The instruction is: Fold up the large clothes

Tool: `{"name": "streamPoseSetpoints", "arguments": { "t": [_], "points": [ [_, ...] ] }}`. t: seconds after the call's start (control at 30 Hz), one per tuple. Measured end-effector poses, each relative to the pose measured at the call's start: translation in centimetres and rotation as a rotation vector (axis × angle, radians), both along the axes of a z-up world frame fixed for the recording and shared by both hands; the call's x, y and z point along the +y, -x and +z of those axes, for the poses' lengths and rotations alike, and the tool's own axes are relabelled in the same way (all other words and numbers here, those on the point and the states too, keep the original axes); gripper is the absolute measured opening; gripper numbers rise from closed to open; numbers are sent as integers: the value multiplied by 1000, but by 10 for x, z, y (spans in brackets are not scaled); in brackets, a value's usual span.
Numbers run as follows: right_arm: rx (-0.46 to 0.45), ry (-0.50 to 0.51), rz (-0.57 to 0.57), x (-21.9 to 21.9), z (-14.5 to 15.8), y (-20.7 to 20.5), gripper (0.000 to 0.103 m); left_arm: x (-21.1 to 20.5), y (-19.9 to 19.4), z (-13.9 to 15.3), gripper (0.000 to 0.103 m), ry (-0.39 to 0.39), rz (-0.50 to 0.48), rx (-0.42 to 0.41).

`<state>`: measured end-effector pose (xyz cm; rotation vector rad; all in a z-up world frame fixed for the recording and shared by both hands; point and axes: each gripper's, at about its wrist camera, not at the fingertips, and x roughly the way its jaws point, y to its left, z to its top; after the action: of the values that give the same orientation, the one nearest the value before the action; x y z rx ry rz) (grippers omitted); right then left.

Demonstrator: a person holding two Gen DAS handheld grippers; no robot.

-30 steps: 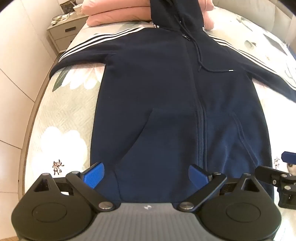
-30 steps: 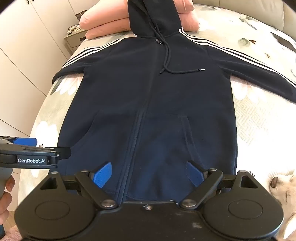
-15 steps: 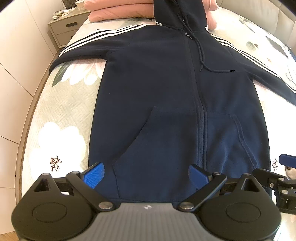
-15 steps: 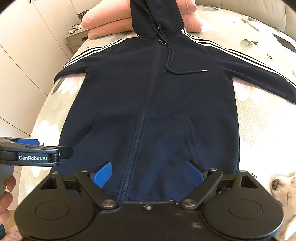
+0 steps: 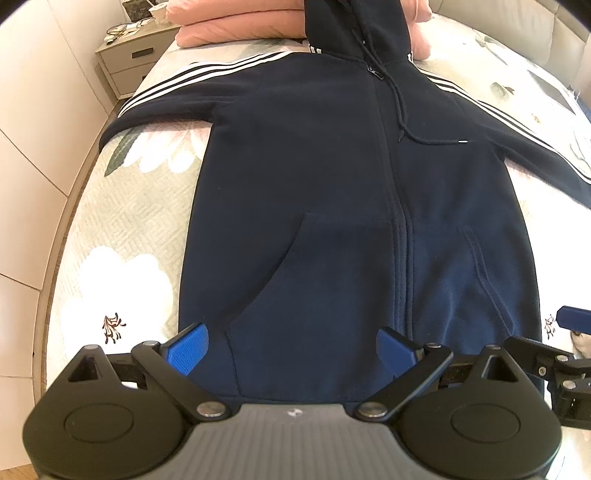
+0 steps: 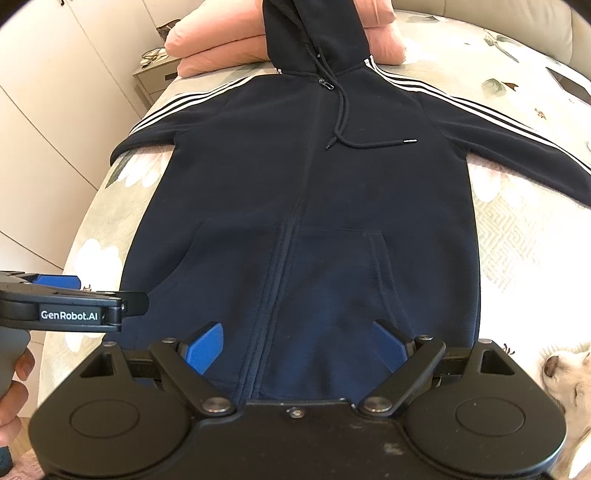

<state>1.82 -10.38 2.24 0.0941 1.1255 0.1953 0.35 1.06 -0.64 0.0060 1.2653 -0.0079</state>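
A navy zip hoodie with white-striped sleeves lies flat and face up on the bed, sleeves spread, hood on the pink pillows; it also shows in the right wrist view. My left gripper is open and empty above the hem, left of the zip. My right gripper is open and empty above the hem near the zip. The left gripper shows at the left edge of the right wrist view, and the right gripper shows at the right edge of the left wrist view.
The bed has a floral quilt. Pink pillows lie at the head. A nightstand stands at the back left beside white wardrobe doors. A white dog lies at the bed's right edge.
Both grippers have drawn back and risen slightly, so the hoodie sits lower in both views and more of the hood shows. Both stay open.
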Motion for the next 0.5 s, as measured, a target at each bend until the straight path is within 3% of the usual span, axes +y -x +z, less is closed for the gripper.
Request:
{"name": "streamPoseSetpoints", "arguments": {
  "t": [0.5],
  "points": [
    [-11, 9, 23, 3, 2, 1, 102, 1, -3, -1, 99, -8, 17, 14]
  ]
}}
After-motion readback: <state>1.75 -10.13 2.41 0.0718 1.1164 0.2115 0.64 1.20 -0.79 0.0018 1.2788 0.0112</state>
